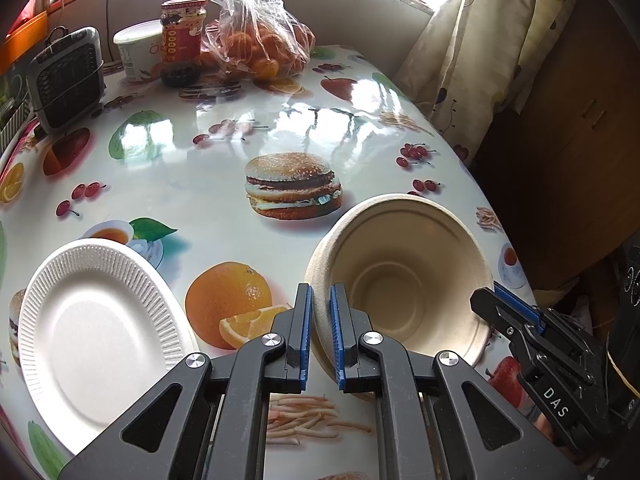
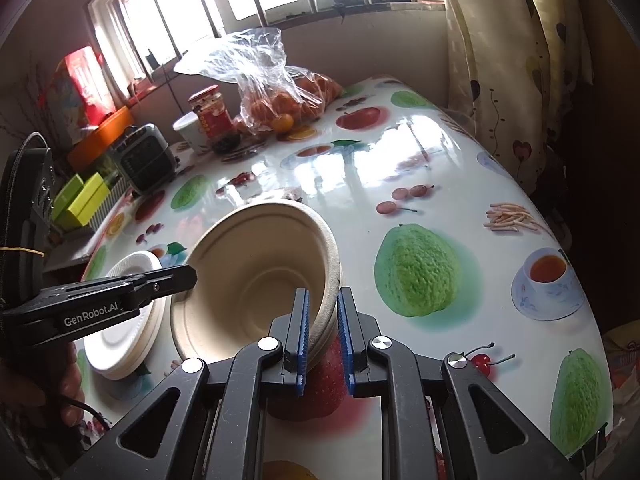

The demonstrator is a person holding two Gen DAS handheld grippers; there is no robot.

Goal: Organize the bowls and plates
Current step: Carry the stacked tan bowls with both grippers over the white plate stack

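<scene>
- The left tool (image 1: pixel 321 312) was clamped tight on the near rim of the bowl (image 1: pixel 404 280), one blue pad inside the wall and one outside, so it looked like a proper pinch and not just a touch.
- The right tool (image 2: pixel 323 320) had the opposite side of the rim pinched the same way. Two grips on one flimsy bowl probably kept it from folding or spinning.
- The bowl was tipped up, its mouth facing the cameras, and in the right wrist view its rim looked layered, so it may have been a nested stack. Couldn't say for sure.
- Just to the left sat the paper plates (image 2: pixel 128 320), a small white stack flat on the table (image 1: pixel 240 120). My guess is the bowl was headed onto or next to them, since that's the tidy pile.
- Writing: "DAS" on the side of the right tool in the left view, "GenRobot.AI" on the side of the left tool in the right view.
- Far end of the table had a red-labelled jar (image 1: pixel 182 40), a white tub (image 1: pixel 138 50), a bag of oranges (image 1: pixel 260 40) and a small black heater (image 1: pixel 68 78), all well clear. The jar and tub print was too blurry to read.
</scene>
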